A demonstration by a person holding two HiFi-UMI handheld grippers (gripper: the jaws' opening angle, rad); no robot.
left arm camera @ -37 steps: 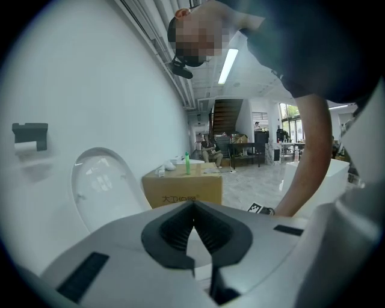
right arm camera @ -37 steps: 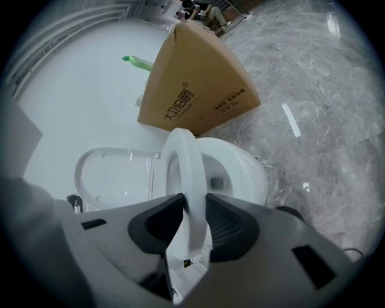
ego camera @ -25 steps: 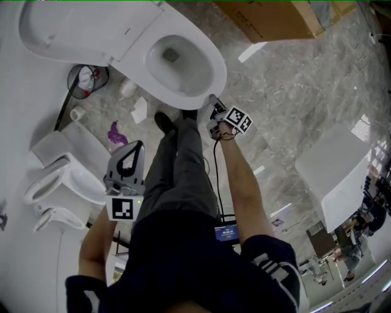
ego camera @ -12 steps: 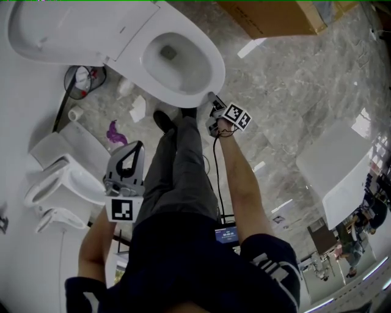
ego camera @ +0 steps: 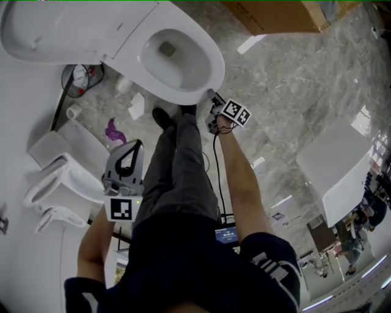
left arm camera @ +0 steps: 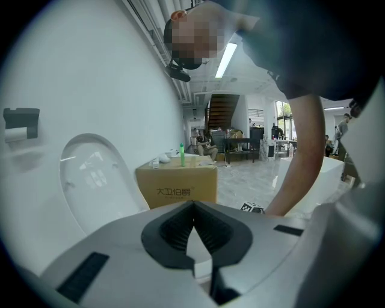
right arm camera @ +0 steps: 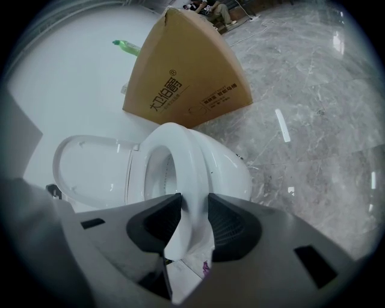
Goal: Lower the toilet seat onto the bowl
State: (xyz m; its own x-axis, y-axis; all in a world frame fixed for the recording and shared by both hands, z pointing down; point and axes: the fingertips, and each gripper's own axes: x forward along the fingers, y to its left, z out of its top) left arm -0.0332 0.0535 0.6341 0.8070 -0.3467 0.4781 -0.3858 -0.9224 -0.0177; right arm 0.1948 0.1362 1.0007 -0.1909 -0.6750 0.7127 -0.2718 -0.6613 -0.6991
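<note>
The white toilet seat (ego camera: 208,68) lies over the bowl, and the lid (ego camera: 55,30) stands back against the wall. My right gripper (ego camera: 212,98) is at the seat's front edge. In the right gripper view the seat rim (right arm camera: 183,159) runs between both jaws, and the right gripper (right arm camera: 194,201) is shut on it, with the bowl (right arm camera: 231,174) just beside it. My left gripper (ego camera: 125,168) hangs by the person's left thigh, away from the toilet. In its own view the left gripper (left arm camera: 193,204) is shut with nothing in it, and the lid (left arm camera: 96,180) shows at the left.
A cardboard box (ego camera: 275,15) stands behind the toilet. A wire bin (ego camera: 79,78), paper (ego camera: 135,109) and a purple scrap (ego camera: 115,131) lie on the floor to its left. Other white fixtures (ego camera: 61,183) line the left; a white tub (ego camera: 336,171) is at the right. The person's legs (ego camera: 180,159) stand before the bowl.
The toilet and my right gripper have drifted slightly up and left in the head view, the gripper staying on the seat's front edge. The left gripper has not moved.
</note>
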